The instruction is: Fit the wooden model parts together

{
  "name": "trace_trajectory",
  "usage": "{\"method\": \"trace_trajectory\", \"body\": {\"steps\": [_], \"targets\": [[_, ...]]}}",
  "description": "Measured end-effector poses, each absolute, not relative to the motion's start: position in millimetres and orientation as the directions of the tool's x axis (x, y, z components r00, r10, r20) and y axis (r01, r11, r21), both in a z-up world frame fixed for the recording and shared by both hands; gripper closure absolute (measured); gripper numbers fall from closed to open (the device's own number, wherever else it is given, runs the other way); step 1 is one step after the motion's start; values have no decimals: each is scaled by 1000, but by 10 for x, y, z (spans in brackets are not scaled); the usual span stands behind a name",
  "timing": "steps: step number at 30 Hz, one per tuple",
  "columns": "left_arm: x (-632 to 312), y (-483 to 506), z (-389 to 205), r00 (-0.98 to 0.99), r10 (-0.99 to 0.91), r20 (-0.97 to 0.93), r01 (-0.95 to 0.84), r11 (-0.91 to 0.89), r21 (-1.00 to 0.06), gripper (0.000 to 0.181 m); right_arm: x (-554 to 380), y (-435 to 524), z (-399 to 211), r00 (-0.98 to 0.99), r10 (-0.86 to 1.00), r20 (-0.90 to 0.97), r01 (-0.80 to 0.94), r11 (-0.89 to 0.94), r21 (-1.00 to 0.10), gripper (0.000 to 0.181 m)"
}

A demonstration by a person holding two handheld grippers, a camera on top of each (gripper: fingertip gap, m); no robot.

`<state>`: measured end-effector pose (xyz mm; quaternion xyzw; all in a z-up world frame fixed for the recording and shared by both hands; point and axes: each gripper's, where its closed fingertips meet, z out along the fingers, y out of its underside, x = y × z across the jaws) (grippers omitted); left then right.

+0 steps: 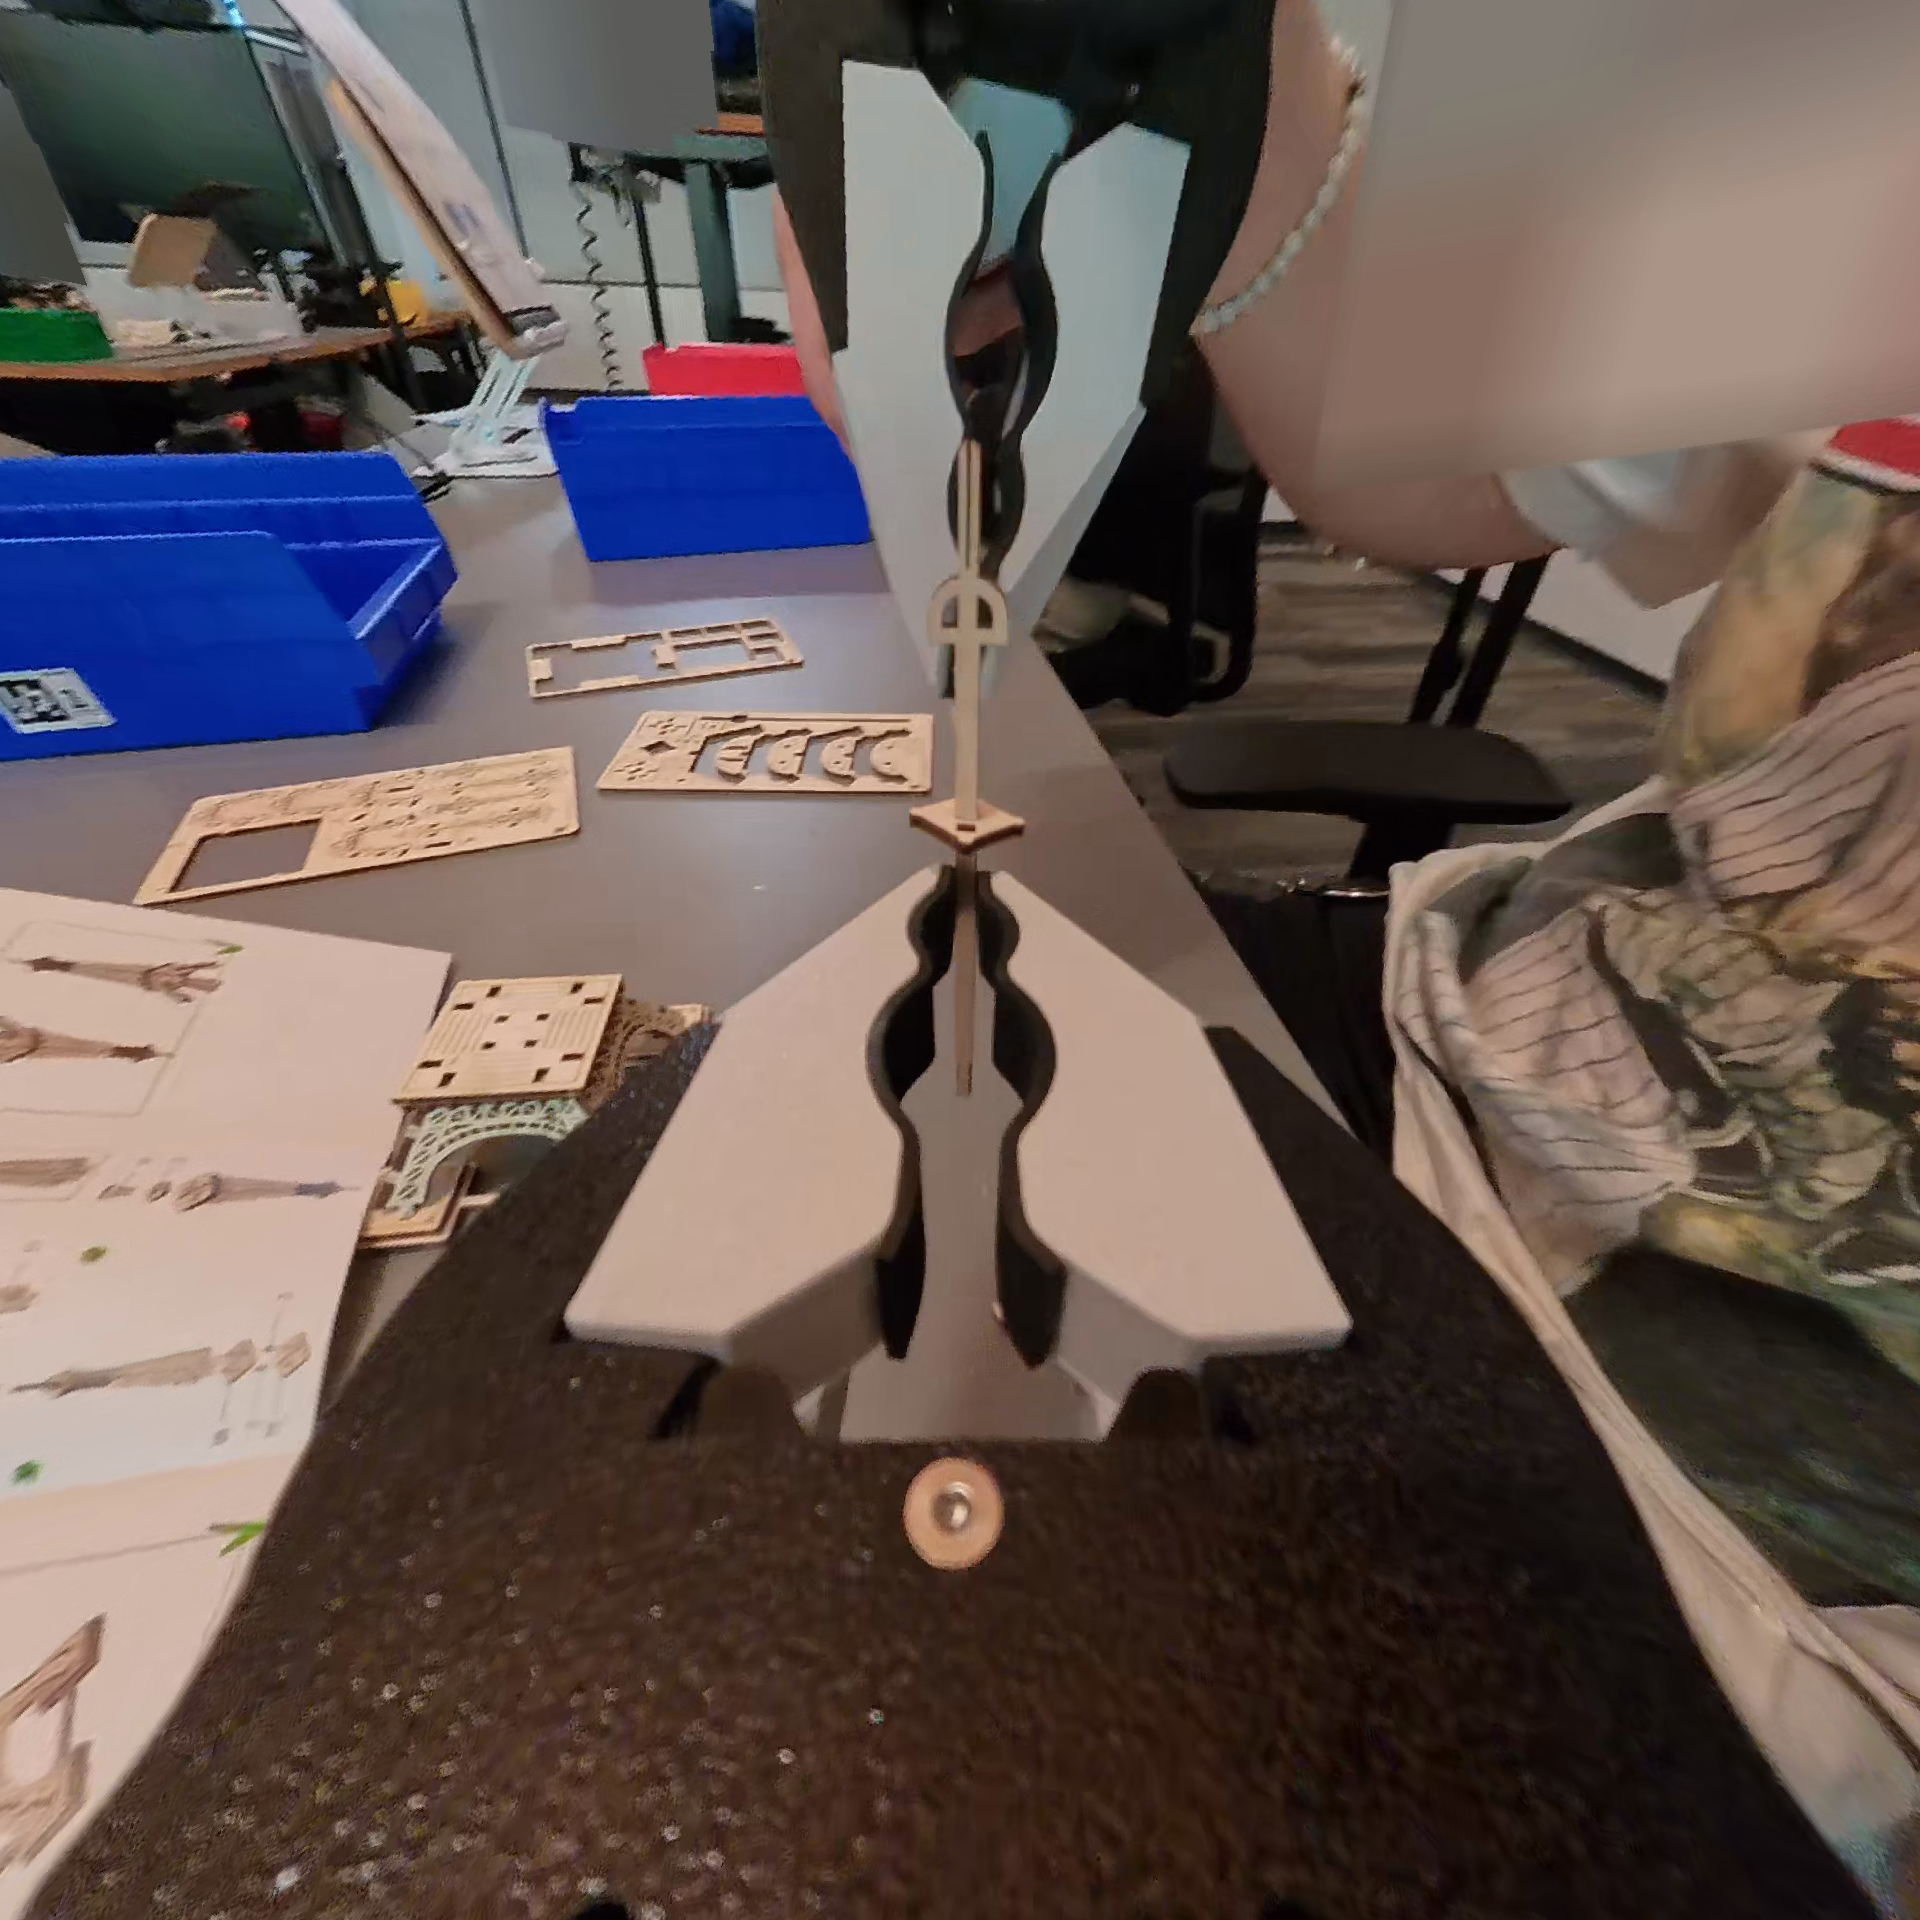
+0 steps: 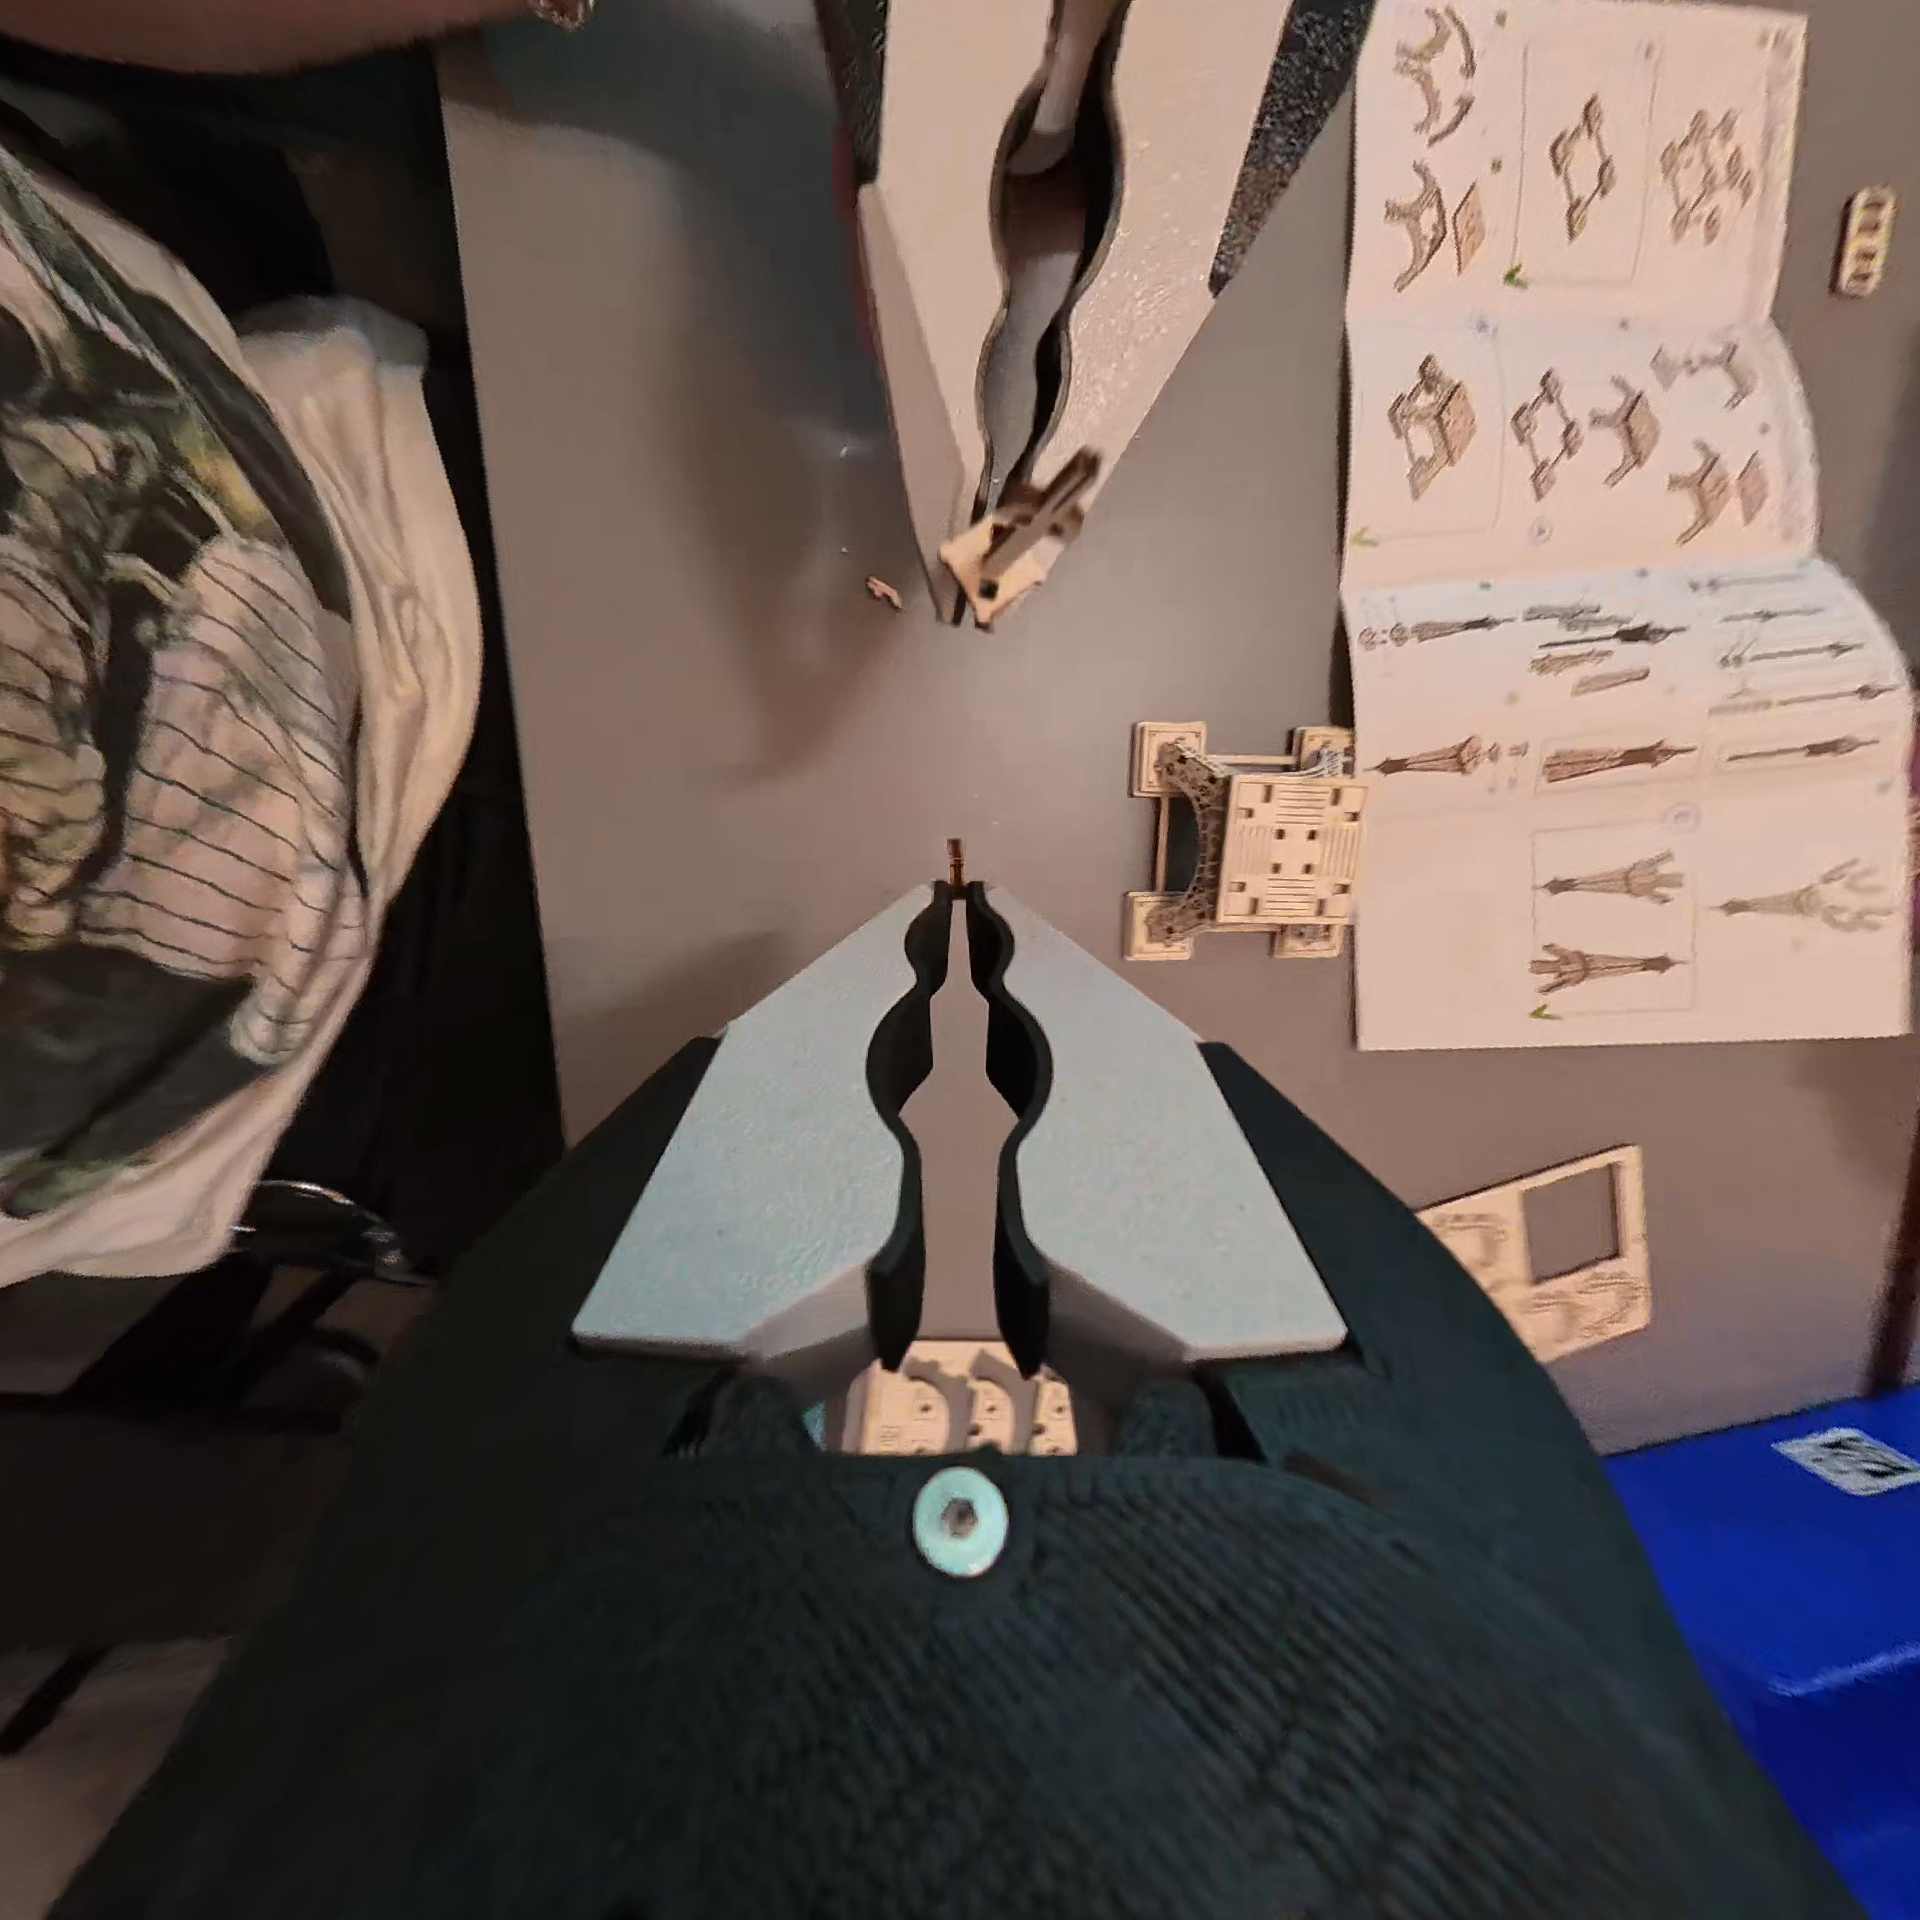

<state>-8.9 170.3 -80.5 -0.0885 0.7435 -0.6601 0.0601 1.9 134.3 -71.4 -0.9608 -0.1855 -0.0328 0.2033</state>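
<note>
My left gripper (image 1: 968, 878) is shut on a thin wooden spire strip (image 1: 966, 987) that carries a small square plate (image 1: 966, 821) just past the fingertips. My right gripper (image 2: 961, 891) is shut on another thin wooden piece, of which only the tip (image 2: 954, 860) shows. In the left wrist view the right gripper (image 1: 982, 644) comes down from above, holding a strip with a half-round part (image 1: 966, 615), in line with my strip. In the right wrist view the left gripper (image 2: 966, 613) and its plate piece (image 2: 1013, 540) sit apart from my tip.
A partly built tower base (image 2: 1247, 852) stands on the grey table (image 1: 675, 904) beside an instruction sheet (image 2: 1621, 623). Punched wooden sheets (image 1: 364, 831) (image 1: 769, 753) and blue bins (image 1: 208, 592) lie farther back. A seated person (image 1: 1662, 987) is at the table edge. A small wooden scrap (image 2: 883, 592) lies loose. Spacing between my two grippers at the tips: around 5 cm.
</note>
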Motion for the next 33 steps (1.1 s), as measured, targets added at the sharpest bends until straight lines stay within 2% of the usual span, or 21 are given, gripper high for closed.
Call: {"method": "trace_trajectory", "body": {"steps": [1,6,10,15,19,22,27,31,33], "targets": [[-71,1704,-808,-974,-226,23,-52,125,-991,181,-3,1359,-721,944,317,91,327,-865,-381,181],[10,1698,-922,-958,-286,1,-68,225,-972,181,67,1522,-765,975,222,1,202,-885,-419,181],[45,1680,-957,-954,-299,22,-94,228,-969,181,23,1622,-779,970,213,-117,136,-876,-462,181],[63,1694,-978,-952,-306,27,-102,231,-968,181,28,1620,-795,963,202,-178,106,-892,-440,181],[72,1736,-984,-948,-316,29,-107,233,-967,181,178,1434,-1059,979,149,-136,92,-930,-355,181],[58,1766,-966,-950,-309,44,-115,217,-969,181,-1,1183,-1486,948,145,-282,69,-963,-261,181],[18,1740,-946,-958,-271,97,-148,171,-974,181,-346,1006,-1731,786,100,-610,-36,-978,-206,181],[24,1741,-985,-957,-274,97,-152,189,-970,181,-330,1014,-1828,712,45,-701,-115,-977,-180,178],[30,1749,-983,-956,-276,98,-153,183,-971,181,-271,1008,-1918,732,21,-681,-125,-978,-166,174]]}}
